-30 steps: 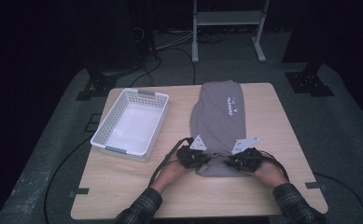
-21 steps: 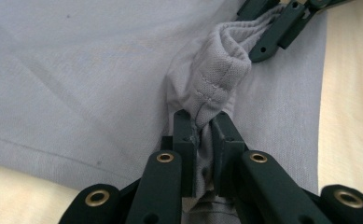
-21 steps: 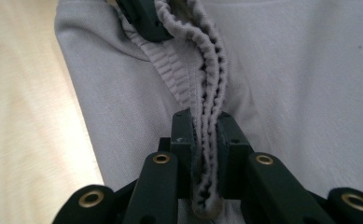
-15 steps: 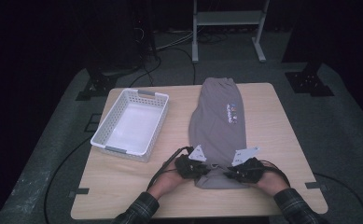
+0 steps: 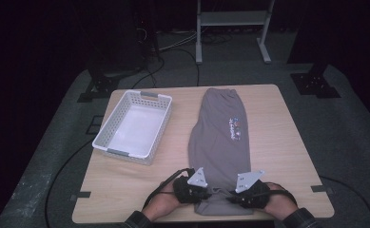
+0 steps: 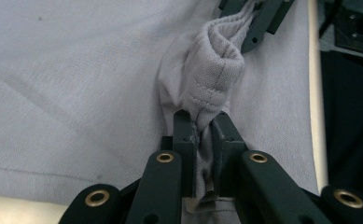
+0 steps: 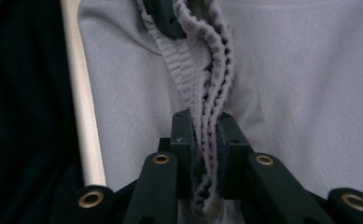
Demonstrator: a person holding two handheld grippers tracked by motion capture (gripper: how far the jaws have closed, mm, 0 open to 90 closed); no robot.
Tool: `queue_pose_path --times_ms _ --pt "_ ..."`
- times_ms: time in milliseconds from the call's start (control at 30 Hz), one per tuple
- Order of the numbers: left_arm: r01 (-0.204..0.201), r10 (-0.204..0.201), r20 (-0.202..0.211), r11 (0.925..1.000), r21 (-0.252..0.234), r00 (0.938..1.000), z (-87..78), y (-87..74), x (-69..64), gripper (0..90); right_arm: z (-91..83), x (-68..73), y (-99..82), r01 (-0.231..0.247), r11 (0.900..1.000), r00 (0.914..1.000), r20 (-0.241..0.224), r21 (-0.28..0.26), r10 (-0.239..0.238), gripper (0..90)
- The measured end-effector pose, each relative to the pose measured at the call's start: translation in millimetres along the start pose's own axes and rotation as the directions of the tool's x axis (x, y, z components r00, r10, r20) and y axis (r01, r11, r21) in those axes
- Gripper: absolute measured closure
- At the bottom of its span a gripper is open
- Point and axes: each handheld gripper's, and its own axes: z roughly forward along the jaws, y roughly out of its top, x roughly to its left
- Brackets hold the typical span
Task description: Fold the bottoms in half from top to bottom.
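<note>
Grey shorts with a small coloured print lie lengthwise on the wooden table, reaching from the far edge to the near edge. My left gripper is shut on the near hem of the shorts, the cloth bunched between its pads. My right gripper is shut on the ribbed waistband beside it. In each gripper view the other gripper's jaws show at the top, pinching the same fold. Both hands sit at the near table edge.
A white plastic basket stands at the left of the table, nothing in it. Cables trail from both grippers over the near edge. Beyond the table is a dark floor with a metal stand.
Both grippers have pulled the near end of the shorts toward the near table edge. The garment has slid along with them and now lies stretched out longer and flatter.
</note>
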Motion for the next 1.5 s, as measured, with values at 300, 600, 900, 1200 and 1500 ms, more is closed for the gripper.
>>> queue_pose_path --times_ms 300,600,900,1200,1500 --pt "-0.004 0.004 0.010 0.9997 -0.024 0.9999 -11.9 6.3 -4.2 82.6 -8.9 11.1 2.1 0.000 0.9998 1.0000 -0.008 -0.021 0.000 79.1" --pt "0.018 -0.027 -0.083 0.9936 -0.111 0.9962 -31.5 33.5 36.5 82.0 -29.1 -25.2 23.3 -0.023 0.9942 0.9963 0.080 -0.105 0.032 78.8" --pt "0.049 -0.071 -0.164 0.9902 -0.131 0.9839 -23.5 51.4 78.9 81.3 -28.9 -69.5 40.0 -0.066 0.9925 0.9826 0.166 -0.103 0.082 78.6" --pt "0.088 -0.106 -0.200 0.9913 -0.098 0.9741 -2.8 59.1 116.0 80.5 -12.5 -105.5 44.0 -0.128 0.9890 0.9668 0.213 -0.074 0.141 78.0" --pt "0.136 -0.149 -0.256 0.9885 -0.065 0.9552 16.7 57.7 138.1 68.4 9.0 -133.5 35.8 -0.188 0.9798 0.9495 0.242 -0.067 0.199 64.4"
